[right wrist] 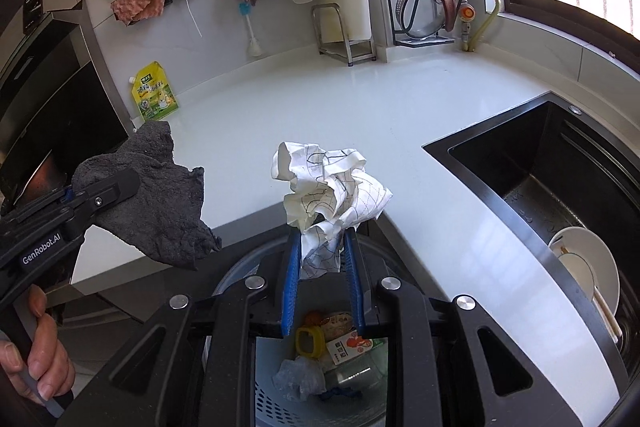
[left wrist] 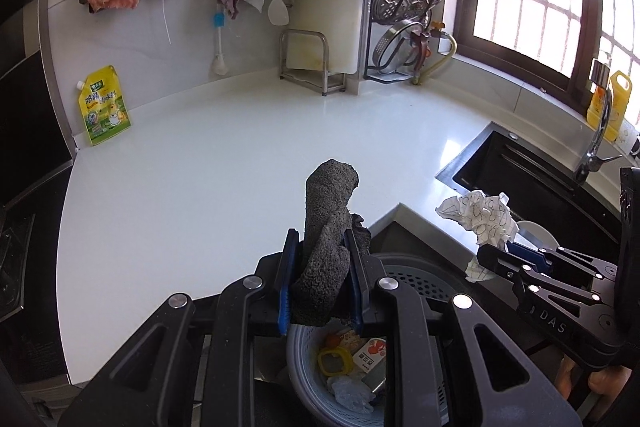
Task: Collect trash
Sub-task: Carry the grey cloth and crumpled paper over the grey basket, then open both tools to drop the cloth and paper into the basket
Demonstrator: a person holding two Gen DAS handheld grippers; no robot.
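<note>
Above the blue-grey perforated trash basket (left wrist: 404, 281), beside the white counter (left wrist: 200, 167), I log the following.

Writing legible: "GenRobot.AI" on the body of my left gripper (right wrist: 116, 193), seen from the right wrist; "DAS" on the body of my right gripper (left wrist: 494, 255), seen from the left wrist. Yellow spouted pouch (left wrist: 103, 105) against the backsplash carries printed characters too small for me to read. Carton in the basket bears red print, unreadable.

Item one: dark grey rag (left wrist: 330, 227). Clamped between the blue pads (left wrist: 285, 291) of my left gripper; its bulk stands up past the fingertips and a fold hangs below the pads, over the basket.

Item two: crumpled white paper with black line pattern (right wrist: 328, 187). Pinched at its lower tail between the blue pads (right wrist: 291, 283) of my right gripper; the crumpled mass sits above the fingertips, at the counter's edge and over the basket.

Basket contents: yellow ring-shaped piece (right wrist: 308, 341), clear plastic wad (right wrist: 298, 377), printed carton (right wrist: 350, 345).

Adjacent: black sink (right wrist: 500, 155) to the right holding a white plate (right wrist: 588, 267); yellow bottle (left wrist: 614, 107) by the window.
</note>
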